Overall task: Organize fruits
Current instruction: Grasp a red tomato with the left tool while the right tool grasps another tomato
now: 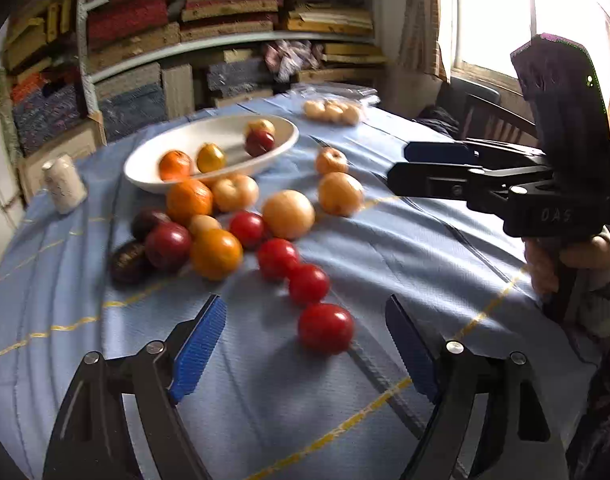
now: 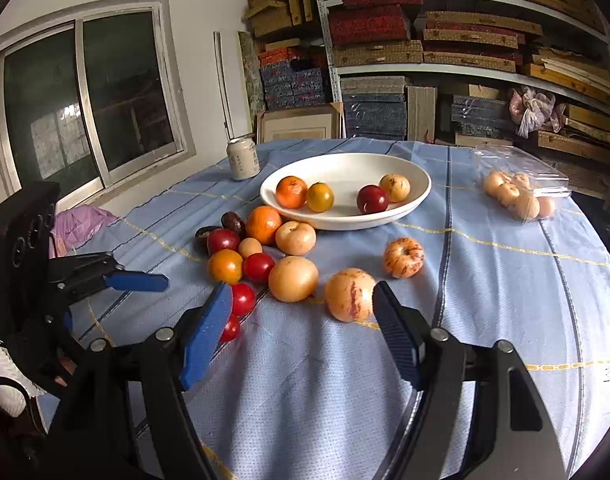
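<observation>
A white bowl point(image 1: 145, 168) point(image 2: 409, 204) on the blue cloth holds several fruits: an orange point(image 2: 291, 191), a yellow one point(image 2: 320, 197), a dark red one point(image 2: 372, 199) and a pale one point(image 2: 394, 187). In front of it lie several loose fruits: oranges, red tomatoes, pale yellow fruits and dark plums. My left gripper point(image 1: 305, 320) is open and empty, with a red tomato point(image 1: 325, 328) between its fingers' reach. My right gripper point(image 2: 301, 304) is open and empty, just short of a streaked pale fruit point(image 2: 349, 295). The right gripper also shows in the left wrist view point(image 1: 401, 168).
A white can point(image 2: 243, 158) stands at the table's far left. A clear bag of pale fruits point(image 2: 517, 192) lies at the far right. Shelves of stacked boxes fill the back wall. A chair point(image 1: 493, 120) stands beside the table near the window.
</observation>
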Motion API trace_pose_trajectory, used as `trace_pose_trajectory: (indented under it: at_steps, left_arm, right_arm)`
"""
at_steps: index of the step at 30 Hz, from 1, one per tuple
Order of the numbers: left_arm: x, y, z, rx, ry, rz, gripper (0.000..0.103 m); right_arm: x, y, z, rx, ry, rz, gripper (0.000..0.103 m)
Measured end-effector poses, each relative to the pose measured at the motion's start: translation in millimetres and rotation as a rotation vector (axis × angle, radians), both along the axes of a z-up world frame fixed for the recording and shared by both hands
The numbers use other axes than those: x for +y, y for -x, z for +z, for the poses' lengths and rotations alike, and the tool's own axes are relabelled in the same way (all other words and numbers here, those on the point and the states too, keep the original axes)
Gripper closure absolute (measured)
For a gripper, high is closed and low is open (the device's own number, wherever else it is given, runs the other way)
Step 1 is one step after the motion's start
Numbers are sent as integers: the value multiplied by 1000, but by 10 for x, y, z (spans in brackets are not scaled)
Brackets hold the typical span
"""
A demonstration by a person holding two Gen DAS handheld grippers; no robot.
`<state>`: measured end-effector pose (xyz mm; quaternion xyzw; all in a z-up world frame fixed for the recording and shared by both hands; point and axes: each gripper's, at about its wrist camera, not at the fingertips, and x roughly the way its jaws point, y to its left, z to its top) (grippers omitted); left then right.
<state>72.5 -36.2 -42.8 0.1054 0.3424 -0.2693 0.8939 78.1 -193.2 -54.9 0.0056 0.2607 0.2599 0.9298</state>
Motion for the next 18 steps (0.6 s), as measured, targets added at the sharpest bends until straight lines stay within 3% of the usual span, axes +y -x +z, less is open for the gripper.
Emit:
trace_pose_trajectory:
  at_steps: [2,6,12,14,16,18]
  left_arm:
    - [-7,-14,-18,24,27,-16,20]
    - [-62,-51,-98,85,36,-48,22]
    - [-98,-46,-143,90,10,-50,22]
    - [-122,-49,-179,113,-8,-53,22]
    - [-141,-59,-207,130,-19,-61,22]
    - [-123,-44,-188,125,6,-78,22]
  right_arm:
    - [1,3,10,-2,2,-2,32]
    - [-16,-17,3,7,1,-26,21]
    - [58,-60,-41,58,-18,43,18]
    - [178,-78,-66,86,-9,92,36]
    - [283,-130,-116,136,4,137,65]
    - [334,-155,-130,151,2,154,68]
